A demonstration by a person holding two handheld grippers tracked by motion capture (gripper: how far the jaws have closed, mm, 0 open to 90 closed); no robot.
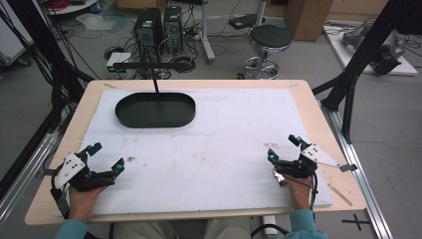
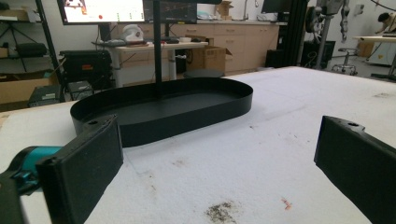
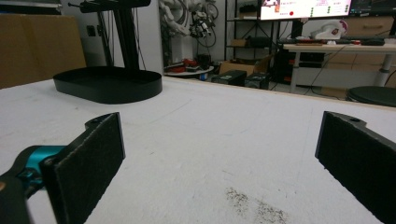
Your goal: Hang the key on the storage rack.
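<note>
Lying lengthwise left to right, black oval tray (image 1: 155, 110) beyond left tongs (image 1: 105, 158)

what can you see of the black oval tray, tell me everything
The tray is a long black oval with a low upright wall and a flat floor, matte and thin like sheet metal or plastic. It looks empty. It lies flat on the white mat at the table's far left, apart from both grippers. A thin black post rises at its far side; whether they touch is unclear.
</note>
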